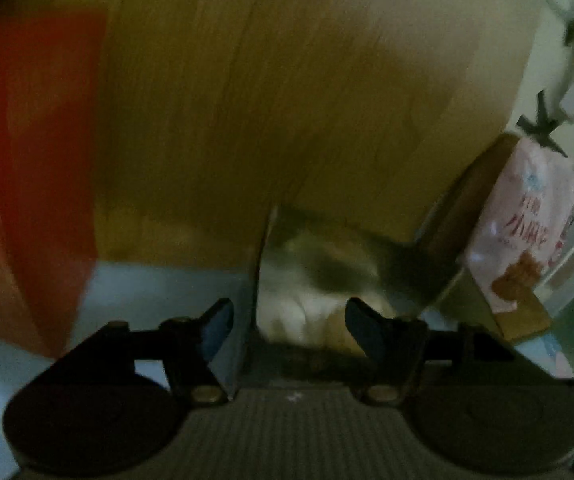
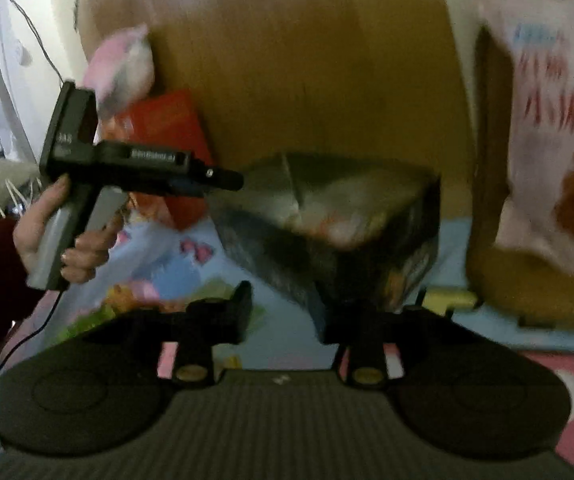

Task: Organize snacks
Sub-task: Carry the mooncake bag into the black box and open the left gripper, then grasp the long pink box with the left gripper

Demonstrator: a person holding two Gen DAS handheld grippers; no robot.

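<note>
A dark and silver snack bag [image 2: 327, 216] hangs tilted over the blue cloth, blurred. In the left wrist view the same snack bag [image 1: 319, 272] fills the gap between my left gripper's [image 1: 289, 326] fingers, its silver edge beside the left finger; the jaws stand apart and do not pinch it. From the right wrist view, a hand [image 2: 47, 232] holds that left gripper [image 2: 227, 180] with its tip at the bag's left end. My right gripper [image 2: 291, 314] sits under the bag's lower corner. The corner lies by its right finger, and cloth shows between the bag and its left finger [image 2: 243, 308].
A red box [image 2: 171, 128] leans against the wooden board [image 2: 307, 60] at the left. A pink snack bag [image 2: 547, 140] stands in a brown box [image 2: 491, 160] at the right. A pink soft packet [image 2: 123, 68] sits above the red box. Patterned blue cloth [image 2: 175, 272] covers the surface.
</note>
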